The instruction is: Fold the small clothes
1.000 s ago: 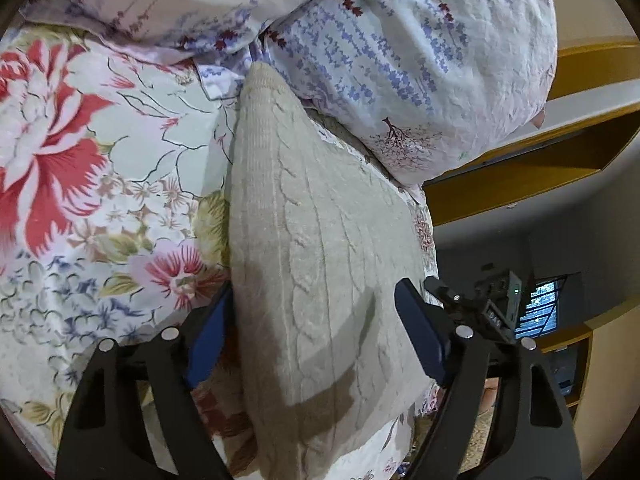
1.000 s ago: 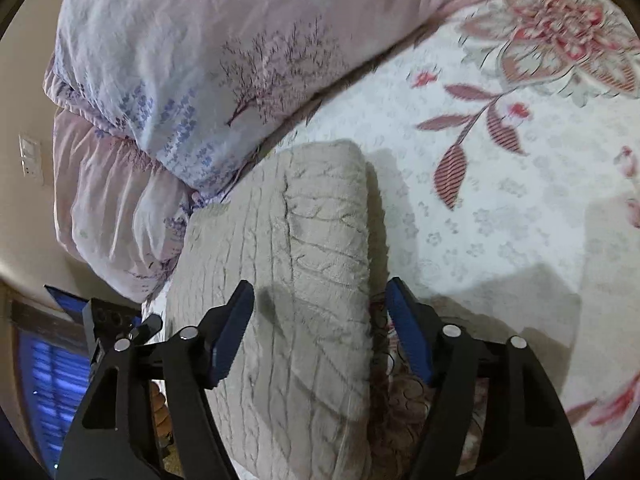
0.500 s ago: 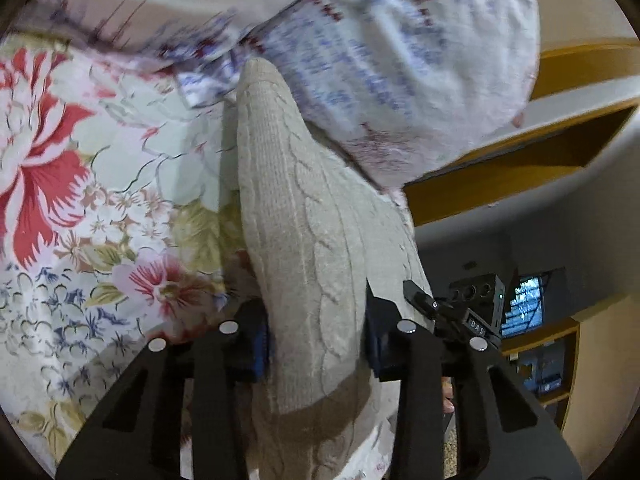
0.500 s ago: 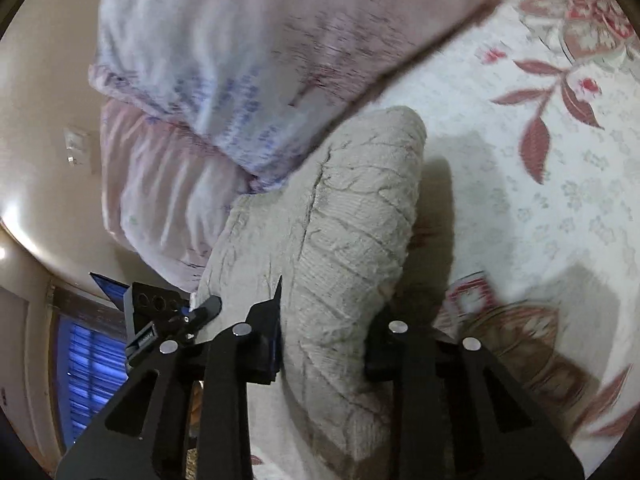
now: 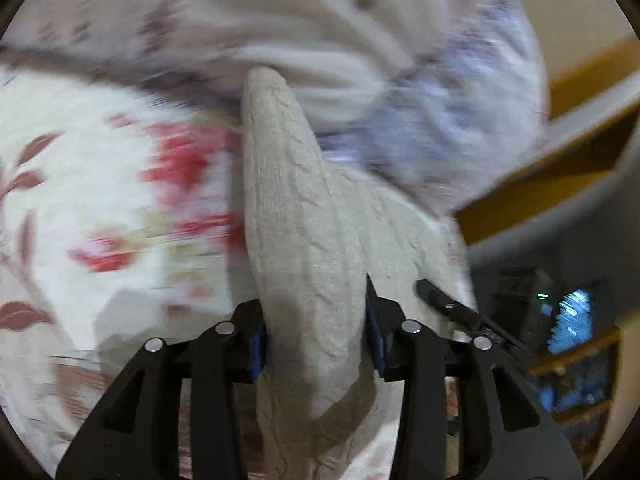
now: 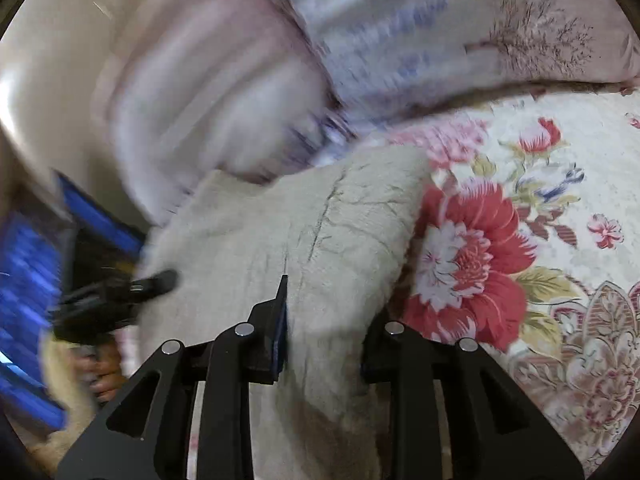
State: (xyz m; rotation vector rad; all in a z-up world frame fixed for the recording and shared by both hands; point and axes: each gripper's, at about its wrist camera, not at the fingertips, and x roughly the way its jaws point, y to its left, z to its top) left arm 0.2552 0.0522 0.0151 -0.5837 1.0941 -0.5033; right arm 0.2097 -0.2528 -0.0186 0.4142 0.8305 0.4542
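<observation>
A beige cable-knit sweater (image 5: pixel 304 216) lies folded on a bed covered by a floral bedspread (image 5: pixel 80 184), white with red and pink blooms. Both tools grip it at once. The left hand-held gripper (image 5: pixel 316 340) is clamped on a thick fold of the knit — its blue-padded black fingers (image 5: pixel 256 340) press in from either side, and the fold rises ahead of them in a tall ridge. After closing hard on the cloth, its jaws have just eased out a little, with the cloth between them. The right hand-held gripper (image 6: pixel 324 332) is likewise clamped on a bunched fold of the same sweater (image 6: pixel 320 220), and its jaws too have just eased slightly apart around the knit. Beyond the sweater sit pale pillows (image 6: pixel 400 32) printed with lilac sprigs and small trees — much of them is smeared by blur. In the right view the other tool's black tip (image 6: pixel 156 282) touches the sweater's left edge.
</observation>
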